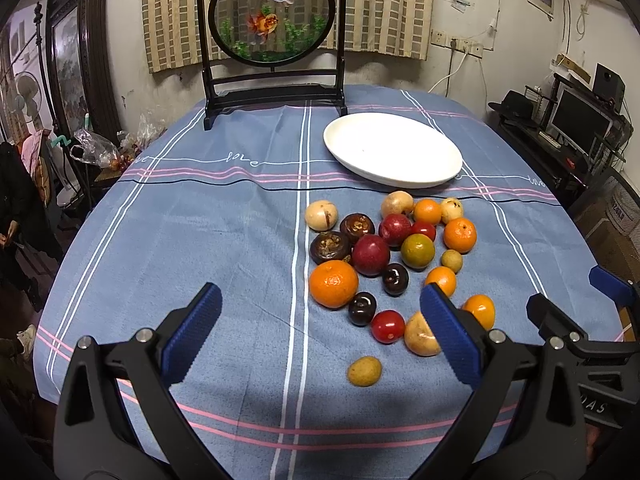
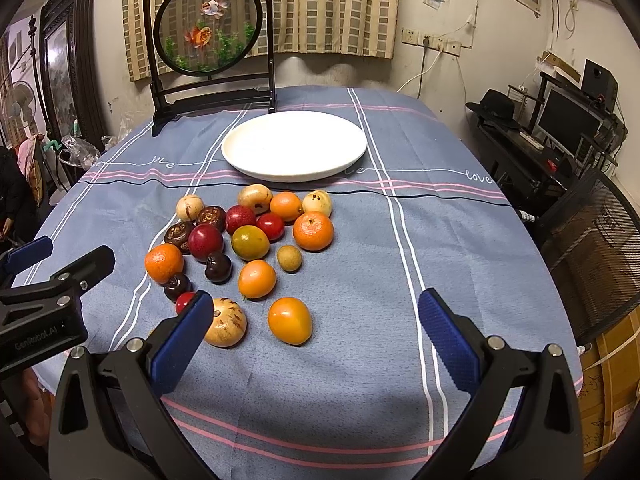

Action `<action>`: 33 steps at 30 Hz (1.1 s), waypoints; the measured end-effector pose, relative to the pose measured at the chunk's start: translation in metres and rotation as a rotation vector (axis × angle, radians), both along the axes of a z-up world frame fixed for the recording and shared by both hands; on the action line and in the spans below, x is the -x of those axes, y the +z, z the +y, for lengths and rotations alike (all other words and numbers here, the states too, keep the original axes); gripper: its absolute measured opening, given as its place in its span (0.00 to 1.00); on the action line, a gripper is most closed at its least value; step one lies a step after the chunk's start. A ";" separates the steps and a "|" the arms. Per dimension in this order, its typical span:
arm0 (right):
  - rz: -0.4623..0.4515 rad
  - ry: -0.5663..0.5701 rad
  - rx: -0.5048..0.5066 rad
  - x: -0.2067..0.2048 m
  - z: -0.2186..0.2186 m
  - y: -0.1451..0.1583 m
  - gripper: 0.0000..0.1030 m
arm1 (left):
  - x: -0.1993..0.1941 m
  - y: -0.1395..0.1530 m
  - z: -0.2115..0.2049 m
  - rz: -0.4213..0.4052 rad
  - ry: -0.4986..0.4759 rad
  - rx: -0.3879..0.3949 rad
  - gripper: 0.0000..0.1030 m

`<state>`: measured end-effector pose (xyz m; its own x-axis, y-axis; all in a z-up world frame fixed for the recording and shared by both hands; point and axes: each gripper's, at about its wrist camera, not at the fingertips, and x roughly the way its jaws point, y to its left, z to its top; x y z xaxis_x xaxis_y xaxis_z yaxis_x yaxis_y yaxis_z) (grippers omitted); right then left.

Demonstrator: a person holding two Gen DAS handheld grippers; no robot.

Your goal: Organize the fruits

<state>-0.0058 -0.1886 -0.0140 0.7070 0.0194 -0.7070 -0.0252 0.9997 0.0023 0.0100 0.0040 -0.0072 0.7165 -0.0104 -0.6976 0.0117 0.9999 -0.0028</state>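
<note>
Several fruits lie loose on a blue tablecloth: a big orange point(image 1: 333, 283), red plums point(image 1: 371, 255), dark cherries point(image 1: 361, 308), a tan fruit point(image 1: 420, 335), a small longan point(image 1: 364, 371). In the right wrist view the same heap point(image 2: 245, 242) spreads below a white plate point(image 2: 294, 144). That empty plate point(image 1: 392, 148) sits behind the fruits. My left gripper point(image 1: 320, 304) hovers open over the near edge of the heap, holding nothing. My right gripper point(image 2: 314, 316) is open too, just above an orange fruit point(image 2: 289, 320).
A black-framed round goldfish screen point(image 1: 272, 12) stands at the table's far edge. A desk with a monitor point(image 2: 568, 120) and a mesh chair point(image 2: 592, 248) are to the right. A person's dark sleeve point(image 1: 16, 200) shows at the far left.
</note>
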 end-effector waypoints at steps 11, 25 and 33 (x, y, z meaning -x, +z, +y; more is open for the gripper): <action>0.000 0.017 -0.003 0.000 0.001 0.002 0.99 | 0.000 0.000 0.000 0.001 -0.002 0.001 0.98; -0.001 0.021 -0.002 0.001 0.001 0.005 0.99 | 0.000 -0.001 -0.001 -0.001 -0.002 0.001 0.98; 0.000 0.022 -0.002 0.001 0.001 0.005 0.99 | 0.000 -0.002 -0.002 0.000 -0.007 0.000 0.98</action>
